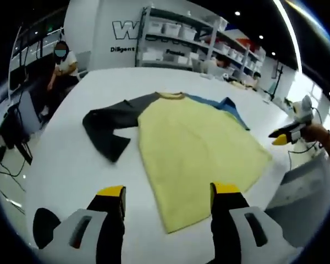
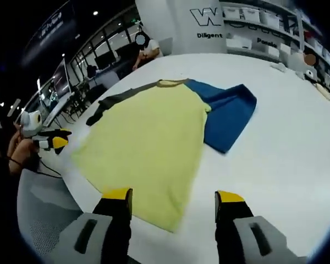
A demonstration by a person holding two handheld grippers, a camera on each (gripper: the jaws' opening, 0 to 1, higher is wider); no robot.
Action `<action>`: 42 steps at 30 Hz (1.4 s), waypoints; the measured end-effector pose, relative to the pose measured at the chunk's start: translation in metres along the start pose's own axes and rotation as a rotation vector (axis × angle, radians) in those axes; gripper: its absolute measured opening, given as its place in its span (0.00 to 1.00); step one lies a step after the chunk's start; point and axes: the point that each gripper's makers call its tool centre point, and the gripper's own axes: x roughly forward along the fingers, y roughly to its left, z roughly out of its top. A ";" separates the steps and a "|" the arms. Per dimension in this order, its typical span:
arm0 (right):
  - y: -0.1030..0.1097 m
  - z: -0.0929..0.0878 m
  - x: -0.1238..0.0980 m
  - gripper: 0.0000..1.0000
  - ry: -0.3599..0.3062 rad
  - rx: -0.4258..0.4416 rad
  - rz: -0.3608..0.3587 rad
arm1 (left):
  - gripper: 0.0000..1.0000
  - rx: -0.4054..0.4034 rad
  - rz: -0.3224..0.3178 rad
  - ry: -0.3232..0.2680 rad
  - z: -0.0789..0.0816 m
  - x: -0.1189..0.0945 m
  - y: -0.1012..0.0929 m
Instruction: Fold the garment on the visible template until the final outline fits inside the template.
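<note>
Nearest the lens in the left gripper view, the left gripper (image 1: 168,201) stands with its yellow-tipped jaws spread wide and empty, straddling the near hem of the yellow-bodied raglan shirt with one dark grey sleeve and one blue sleeve (image 1: 195,140), which lies flat on the white table (image 1: 60,165). The shirt's long axis runs straight away from both claws, hem near and collar far. The right gripper (image 2: 173,201) is likewise released, holding nothing, the hem corner between its jaws and the blue sleeve (image 2: 228,113) ahead to its right, so I judge it better placed for folding that sleeve inward.

Right gripper (image 2: 173,201) is hovering with jaws apart over the hem of the yellow raglan shirt (image 2: 146,132) lying flat on the white table (image 2: 286,143), blue sleeve (image 2: 228,113) spreading sideways.
</note>
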 end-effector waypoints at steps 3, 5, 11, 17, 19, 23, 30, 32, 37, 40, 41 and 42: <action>-0.005 0.011 0.000 0.68 -0.039 0.017 -0.002 | 0.76 0.007 0.016 -0.022 0.003 -0.005 -0.002; -0.008 0.016 0.000 0.71 -0.051 0.023 -0.003 | 0.83 0.019 0.016 -0.033 0.005 -0.009 -0.006; -0.014 0.025 0.005 0.72 -0.067 0.031 -0.014 | 0.97 0.058 0.016 -0.071 0.012 -0.018 -0.014; -0.026 0.032 0.010 0.70 -0.076 0.055 -0.032 | 0.99 0.079 0.009 -0.073 0.009 -0.019 -0.020; -0.032 0.036 0.012 0.69 -0.089 0.069 -0.039 | 0.99 0.078 0.006 -0.070 0.008 -0.019 -0.021; -0.047 0.044 0.014 0.66 -0.122 0.088 -0.083 | 0.99 0.075 -0.013 -0.081 0.008 -0.020 -0.026; -0.069 0.052 0.024 0.61 -0.132 0.093 -0.127 | 0.99 0.093 -0.011 -0.058 0.003 -0.019 -0.027; -0.074 0.053 0.028 0.60 -0.131 0.089 -0.139 | 0.99 0.101 -0.012 -0.059 0.003 -0.018 -0.028; -0.082 0.055 0.040 0.58 -0.124 0.082 -0.159 | 0.99 0.125 0.002 -0.103 0.012 -0.019 -0.028; -0.088 0.054 0.048 0.56 -0.113 0.070 -0.174 | 0.99 0.132 0.010 -0.102 0.012 -0.019 -0.029; -0.089 0.054 0.051 0.54 -0.112 0.067 -0.178 | 0.99 0.130 0.011 -0.106 0.013 -0.019 -0.029; -0.091 0.052 0.055 0.53 -0.101 0.058 -0.181 | 0.99 0.129 0.015 -0.109 0.013 -0.020 -0.028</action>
